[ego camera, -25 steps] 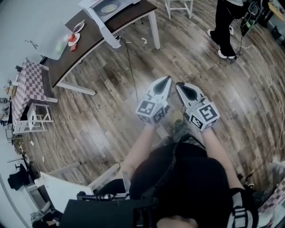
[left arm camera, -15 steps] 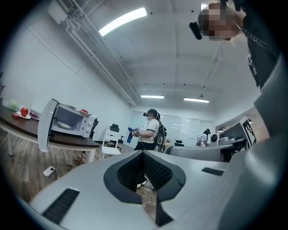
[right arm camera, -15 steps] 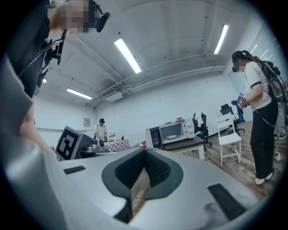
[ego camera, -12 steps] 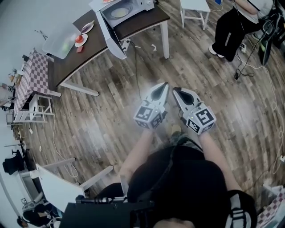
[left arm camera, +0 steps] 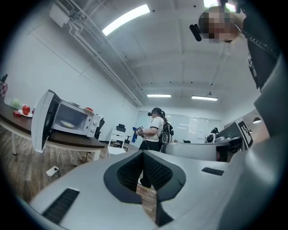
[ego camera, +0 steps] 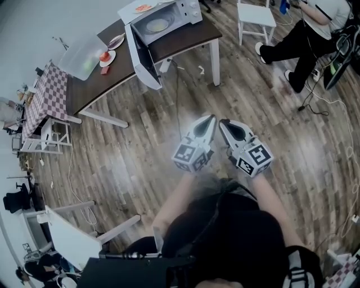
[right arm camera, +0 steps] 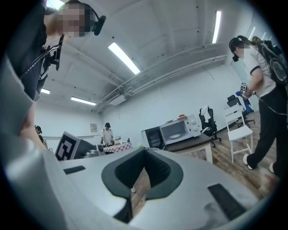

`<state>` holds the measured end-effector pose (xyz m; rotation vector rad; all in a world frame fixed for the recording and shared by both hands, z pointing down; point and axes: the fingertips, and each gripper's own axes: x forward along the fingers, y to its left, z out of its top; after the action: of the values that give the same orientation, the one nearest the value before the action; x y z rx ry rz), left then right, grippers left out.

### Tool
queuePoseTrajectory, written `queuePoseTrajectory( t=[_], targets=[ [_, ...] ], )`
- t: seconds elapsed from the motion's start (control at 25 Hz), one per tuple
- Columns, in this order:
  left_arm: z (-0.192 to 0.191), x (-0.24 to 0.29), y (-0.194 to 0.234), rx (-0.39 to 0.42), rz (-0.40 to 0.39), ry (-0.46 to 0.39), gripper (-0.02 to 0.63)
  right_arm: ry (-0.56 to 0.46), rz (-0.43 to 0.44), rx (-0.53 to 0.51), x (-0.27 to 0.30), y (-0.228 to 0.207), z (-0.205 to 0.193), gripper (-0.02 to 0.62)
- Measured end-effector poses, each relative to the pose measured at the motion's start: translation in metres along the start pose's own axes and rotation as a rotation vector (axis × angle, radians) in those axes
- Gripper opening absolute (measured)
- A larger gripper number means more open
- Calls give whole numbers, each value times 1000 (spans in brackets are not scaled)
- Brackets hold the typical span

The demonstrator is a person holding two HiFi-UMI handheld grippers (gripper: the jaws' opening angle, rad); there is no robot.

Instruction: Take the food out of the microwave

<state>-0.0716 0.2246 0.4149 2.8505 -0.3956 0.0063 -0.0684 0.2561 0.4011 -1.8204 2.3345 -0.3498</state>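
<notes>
You hold your left gripper (ego camera: 210, 119) and right gripper (ego camera: 226, 124) side by side above the wood floor (ego camera: 112, 163), well apart from the desk (ego camera: 188, 38). The fingers of the 2 grippers are closed and empty. The food (ego camera: 157, 25) lies inside the microwave (ego camera: 188, 8), whose door (ego camera: 143, 56) stands open.

We log a dark table (ego camera: 188, 40) standing on the wood plank floor (ego camera: 129, 152). Directly on it: white microwave (ego camera: 191, 10), door open; plate (ego camera: 106, 56) with red food; second plate (ego camera: 117, 40); clear plastic cover (ego camera: 81, 56).
</notes>
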Motion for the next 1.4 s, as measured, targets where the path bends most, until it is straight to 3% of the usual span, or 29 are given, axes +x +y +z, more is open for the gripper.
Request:
queuePoseTrajectory(
  t=[0.44,0.64,0.88,1.4],
  targets=[
    [-3,14,32,-12,71,-2,0,14,38,23,29,-17,-3,0],
    [2,47,59,-19,77,-12,0,20,45,7,57,-49,5,0],
    [20,96,95,-14,80,-24,0,27,49,18,99,-95,19,0],
    [43,166,201,-38,176,-23,0,81,110,25,204,-159,38,0]
  ],
)
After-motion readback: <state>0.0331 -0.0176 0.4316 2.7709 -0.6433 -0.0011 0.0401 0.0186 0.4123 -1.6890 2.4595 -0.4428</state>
